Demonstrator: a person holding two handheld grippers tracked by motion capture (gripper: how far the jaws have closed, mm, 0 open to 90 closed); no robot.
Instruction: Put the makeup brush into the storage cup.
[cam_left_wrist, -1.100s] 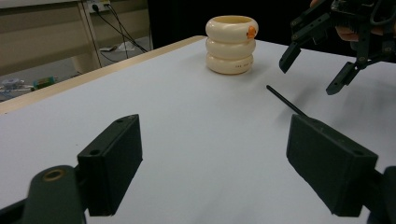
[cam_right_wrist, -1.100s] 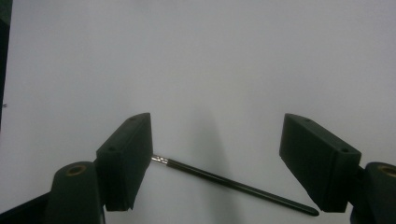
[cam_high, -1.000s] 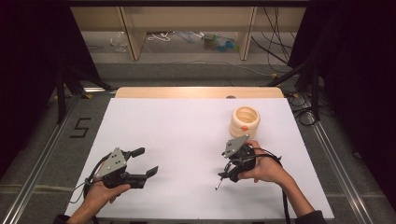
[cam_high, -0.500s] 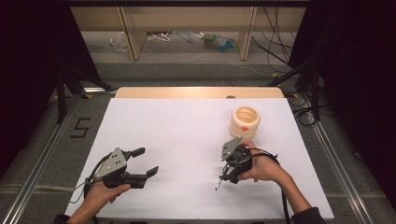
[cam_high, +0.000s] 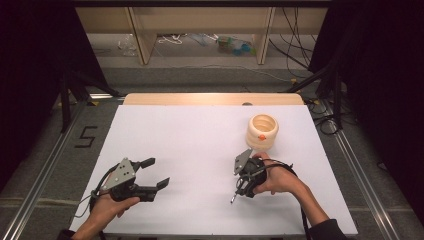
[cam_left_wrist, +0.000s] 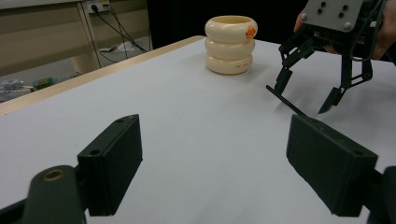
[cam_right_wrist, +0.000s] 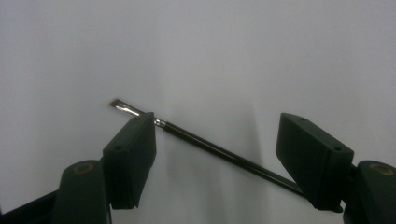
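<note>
Since the earlier frames the right gripper (cam_high: 243, 184) is being brought slightly nearer the person and lower over the white table (cam_high: 190, 140), while the left gripper (cam_high: 152, 176) is being kept where it was near the front left. In the high view the right gripper's jaws are being hidden under its own body and the hand (cam_high: 277, 178), so their spread is being judged from the gripper views: they are being held well apart, and a thin black brush (cam_right_wrist: 205, 144) is lying on the table between them, crossing at a slant. Whether the left jaw is touching the brush is hard to make out; nothing is being gripped. The brush is being seen as a slender dark handle with a short silver ferrule and a small flat tip, its far end being cut off behind the right jaw. In the high view only its pale tip is being made out. The left gripper is being held wide open with nothing between its jaws. A cream ribbed cup (cam_high: 262, 132), stacked-ring in shape with an orange mark, is standing upright beyond the right gripper.
</note>
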